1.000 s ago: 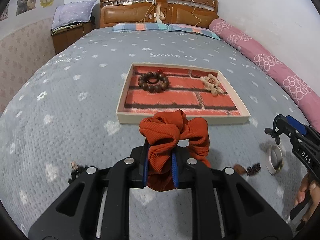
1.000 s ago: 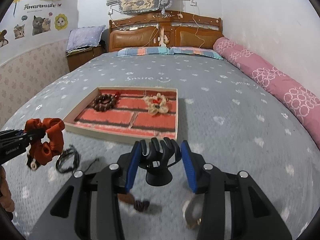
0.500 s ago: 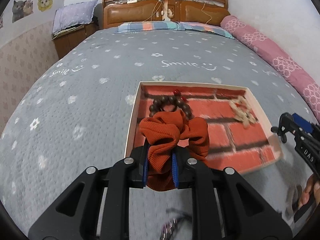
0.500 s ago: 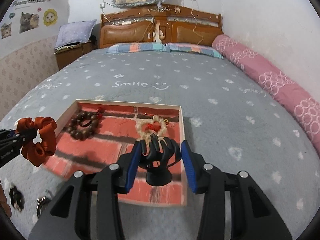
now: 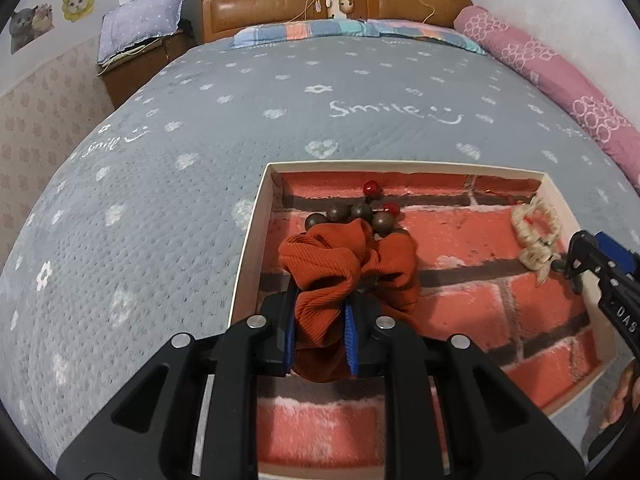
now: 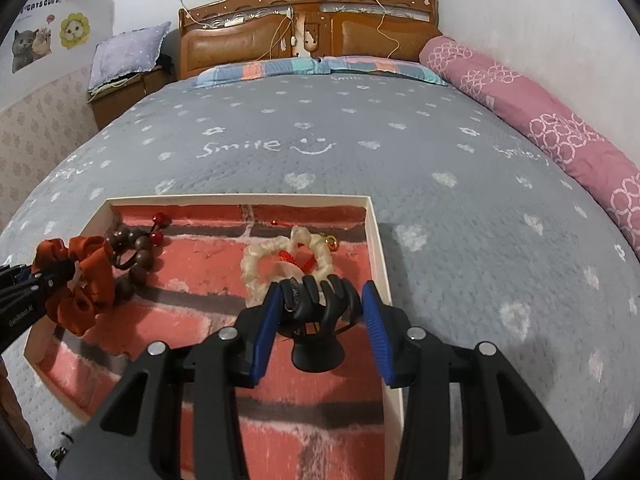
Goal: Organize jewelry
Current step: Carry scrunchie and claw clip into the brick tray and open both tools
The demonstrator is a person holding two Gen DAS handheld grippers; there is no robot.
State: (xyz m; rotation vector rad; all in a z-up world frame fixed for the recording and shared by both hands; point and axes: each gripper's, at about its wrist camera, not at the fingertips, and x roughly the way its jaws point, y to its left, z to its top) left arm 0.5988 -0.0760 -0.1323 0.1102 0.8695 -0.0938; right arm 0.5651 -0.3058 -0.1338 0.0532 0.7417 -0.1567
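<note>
My left gripper (image 5: 320, 320) is shut on an orange scrunchie (image 5: 344, 264) and holds it over the left part of a shallow tray (image 5: 256, 216) with a red brick print. The scrunchie (image 6: 80, 276) also shows at the left of the right wrist view. My right gripper (image 6: 318, 316) is shut on a black claw hair clip (image 6: 316, 304), over the tray's right part (image 6: 380, 248). In the tray lie a brown bead bracelet (image 6: 136, 252) with red beads and a cream braided bracelet (image 6: 288, 256). The scrunchie hides most of the bead bracelet (image 5: 352, 212) in the left wrist view.
The tray sits on a grey bedspread (image 6: 440, 152) with white flowers. A pink bolster (image 6: 540, 120) runs along the right wall, a wooden headboard (image 6: 312, 24) stands at the back. Small dark items (image 6: 60, 448) lie on the bed left of the tray.
Both grippers have moved forward from in front of the tray to above it, carrying the scrunchie and the hair clip. The tray now fills the lower part of both views.
</note>
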